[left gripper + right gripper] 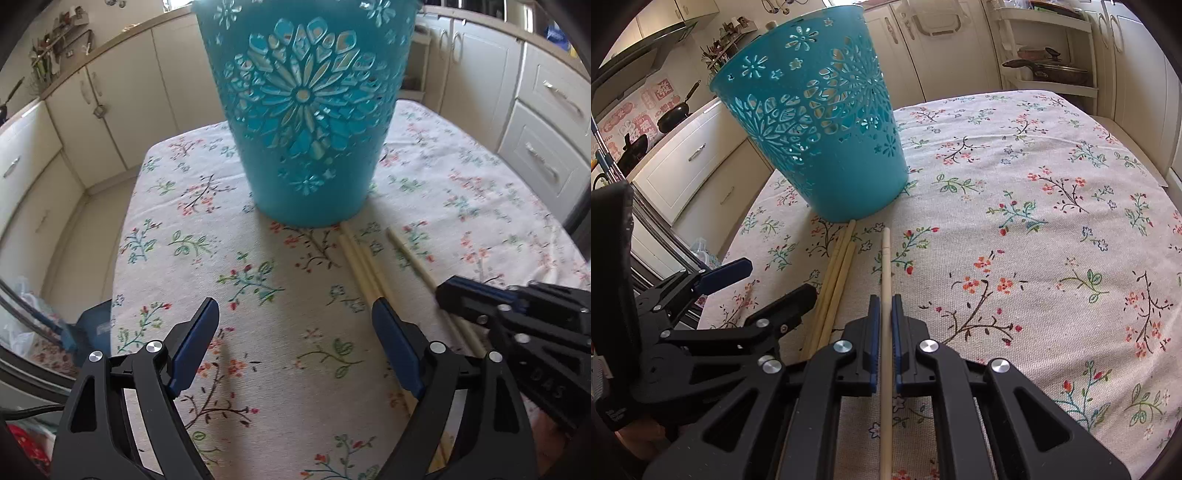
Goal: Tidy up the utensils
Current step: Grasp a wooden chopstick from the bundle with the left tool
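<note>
Teal plastic fills the top of the left wrist view: a tall basket [306, 110] with flower-shaped holes stands upright on the flowery tabletop [258, 266], straight ahead of the left claw [295, 347]. This claw is wide open with nothing between its blue pads. It hangs over bare cloth, maybe waiting for its turn. Just ahead of its right finger lie three pale chopsticks [364, 269], side by side and touching. Their far tips almost reach the foot of the basket. A bit further right is a single chopstick [410, 254], and the right claw [448, 293] comes in over it from that side.

In the right wrist view, the right claw [885, 306] is closed tight on the single chopstick [885, 258]. The stick runs straight along the claw, from under the camera out past the fingertips. Its far tip points at the basket [820, 133], a little to the right of the base. Gripping it partway along probably keeps it steady for lifting. The other three chopsticks [836, 273] lie just left of this claw, pointing nearly the same way. The left claw [768, 278] sits further left, open. I think the sticks go into the basket next, standing on end.
</note>
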